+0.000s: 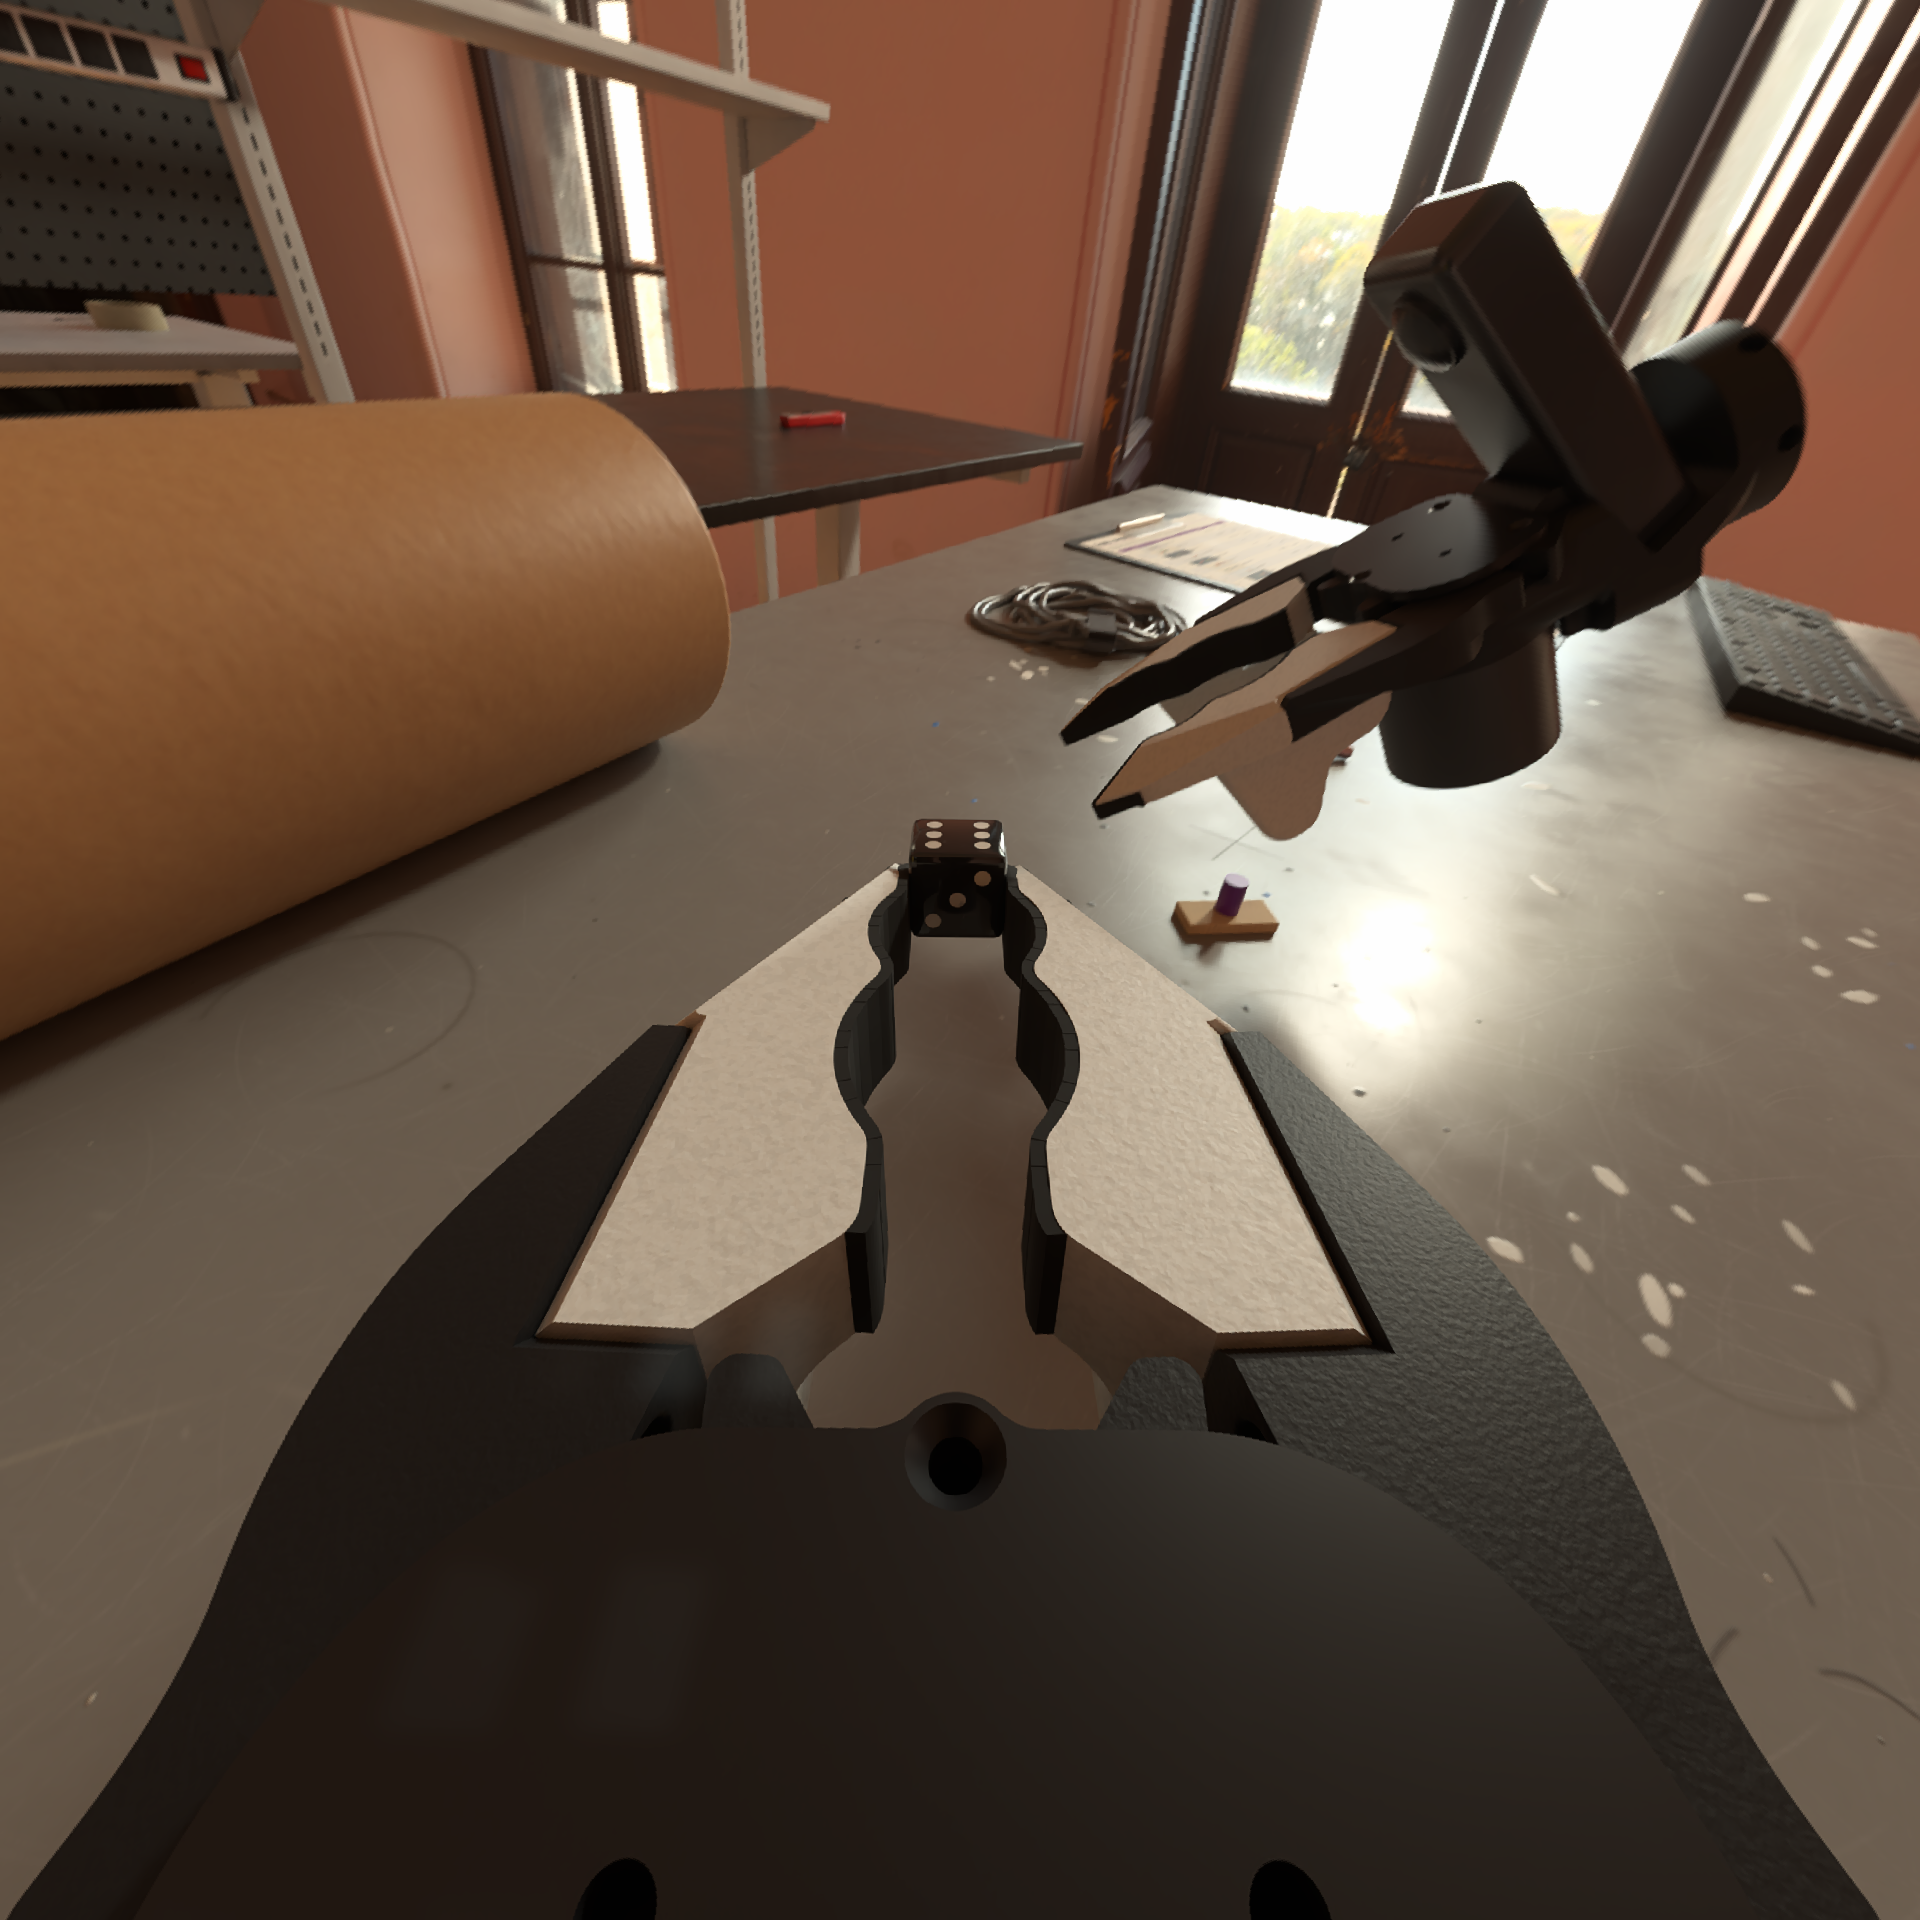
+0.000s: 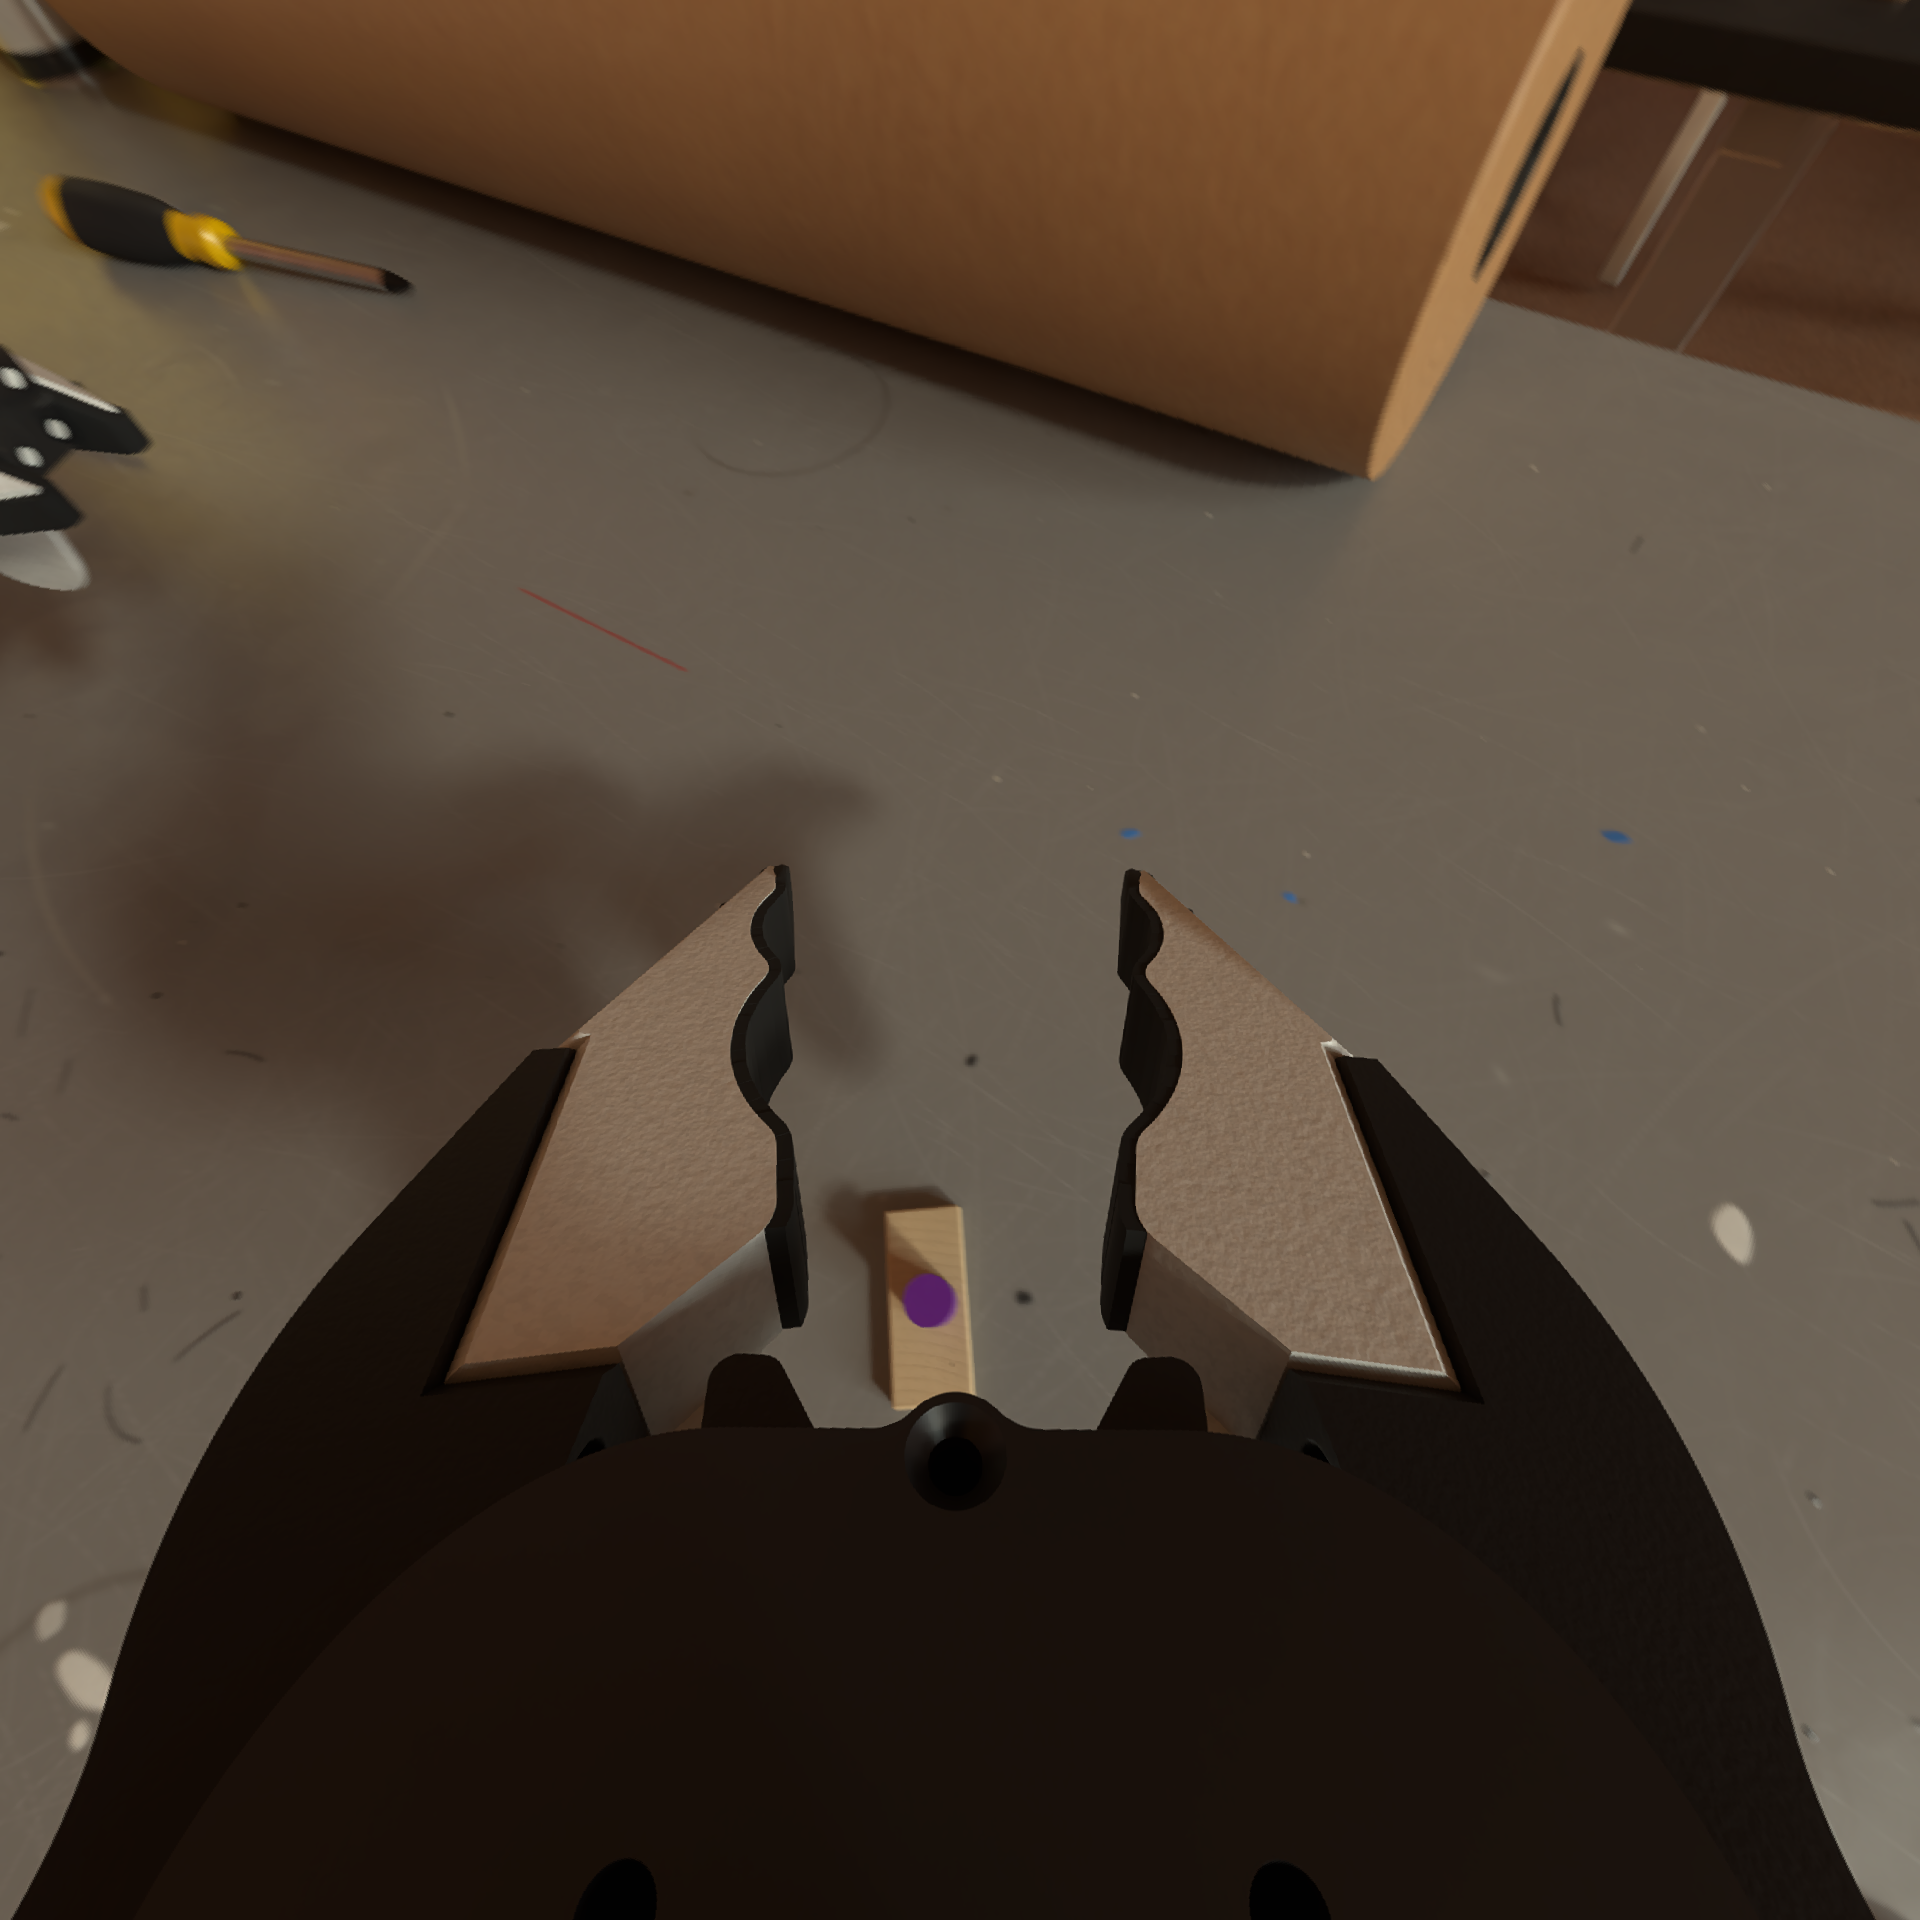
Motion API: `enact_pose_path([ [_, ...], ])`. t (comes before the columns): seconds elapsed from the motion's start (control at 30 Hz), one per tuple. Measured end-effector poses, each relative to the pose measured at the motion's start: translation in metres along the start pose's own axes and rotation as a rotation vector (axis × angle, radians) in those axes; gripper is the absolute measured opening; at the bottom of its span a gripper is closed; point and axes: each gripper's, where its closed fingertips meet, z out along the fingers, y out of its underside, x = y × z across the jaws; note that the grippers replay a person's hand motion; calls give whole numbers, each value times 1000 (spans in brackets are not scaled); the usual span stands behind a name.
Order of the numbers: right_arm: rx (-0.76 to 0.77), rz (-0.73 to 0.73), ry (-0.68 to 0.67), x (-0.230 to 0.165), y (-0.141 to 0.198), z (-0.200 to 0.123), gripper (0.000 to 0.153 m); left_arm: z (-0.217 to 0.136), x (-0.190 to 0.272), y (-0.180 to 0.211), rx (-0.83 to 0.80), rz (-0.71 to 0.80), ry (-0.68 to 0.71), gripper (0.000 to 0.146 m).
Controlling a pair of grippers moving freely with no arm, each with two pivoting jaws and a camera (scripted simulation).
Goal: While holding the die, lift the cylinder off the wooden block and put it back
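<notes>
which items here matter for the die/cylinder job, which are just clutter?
Job:
- die, clamped in left gripper
- purple cylinder on wooden block
- right gripper, open above them

Clutter:
- cardboard box
- screwdriver
- cable coil
- keyboard
- clipboard

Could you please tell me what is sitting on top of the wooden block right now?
A small purple cylinder stands upright on the wooden block, near one end. The open right gripper hangs above, not touching it. The block's near end is hidden behind that gripper's body.
</notes>
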Motion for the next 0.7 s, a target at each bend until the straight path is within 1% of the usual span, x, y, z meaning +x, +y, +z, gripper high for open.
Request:
enact_pose_path([
  [0.1, -34, -34, 72, 14, 7, 1, 63, 2, -4, 9, -43, 18, -34, 16],
  [0.17, -42, -52, 97, 18, 9, 2, 62, 3, -7, 12, -60, 42, -60, 16],
  [0.3, -29, -50, 92, 19, 8, 2, 60, 5, -10, 17, -89, 54, -75, 16],
  [0.5, -11, -46, 90, 21, 3, -1, 58, 5, -5, 18, -97, 71, -60, 16],
  [0.57, 13, -63, 89, 21, -3, -6, 58, 5, 3, 19, -107, 84, -37, 16],
  [0.6, 29, -81, 97, 22, -8, -10, 58, 5, 11, 23, -141, 76, -2, 16],
  [0.67, 66, -123, 120, 25, -19, -25, 58, 4, 32, 31, -242, 24, 66, 16],
  [0.7, 70, -142, 130, 25, -21, -35, 57, 1, 44, 33, -262, -2, 97, 16],
])
